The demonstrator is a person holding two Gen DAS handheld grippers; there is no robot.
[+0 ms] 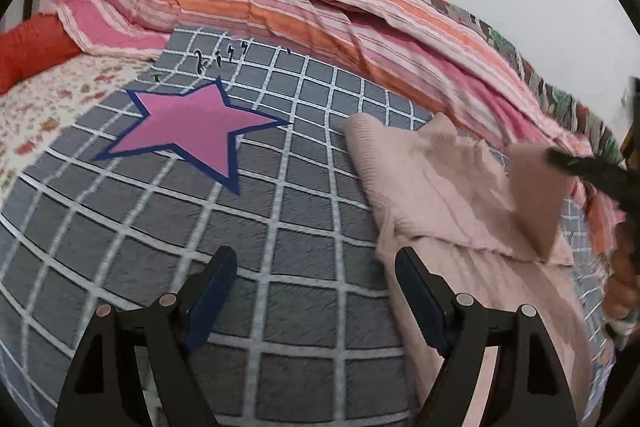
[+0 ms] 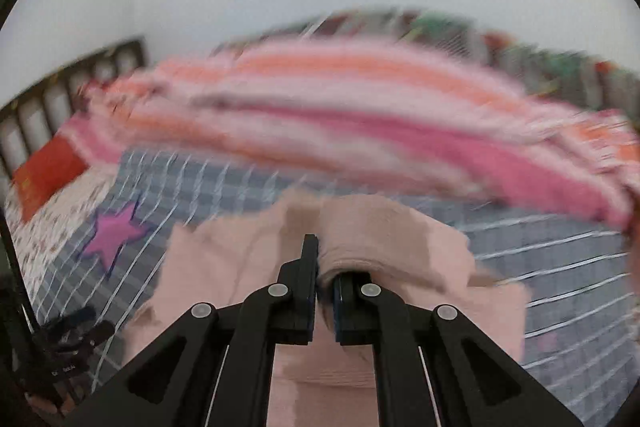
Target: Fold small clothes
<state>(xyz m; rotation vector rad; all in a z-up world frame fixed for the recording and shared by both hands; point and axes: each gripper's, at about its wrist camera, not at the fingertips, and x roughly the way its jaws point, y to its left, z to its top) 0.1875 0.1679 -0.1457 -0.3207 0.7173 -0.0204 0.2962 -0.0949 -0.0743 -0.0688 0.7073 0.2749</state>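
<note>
The right gripper [image 2: 325,277] pinches a raised fold of the pink garment [image 1: 440,187] on the checked quilt [image 1: 280,227]; the left gripper [image 1: 312,291] hovers wide open, empty. The thin, seemingly shallow pinch could slip, dropping the fold crooked.

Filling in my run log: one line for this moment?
right gripper: shut on pink garment, lifting a flap | left gripper: open, holding nothing, at garment's edge | surface: grid quilt

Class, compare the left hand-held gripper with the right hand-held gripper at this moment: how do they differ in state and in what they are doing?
The left hand-held gripper is open, jaws wide apart; the right hand-held gripper is shut. The left holds nothing, poised over the grey checked bedcover beside the garment; the right pinches a raised fold of the pink garment. The left view is sharp; the right view is motion-blurred. Both are black and two-fingered.
</note>
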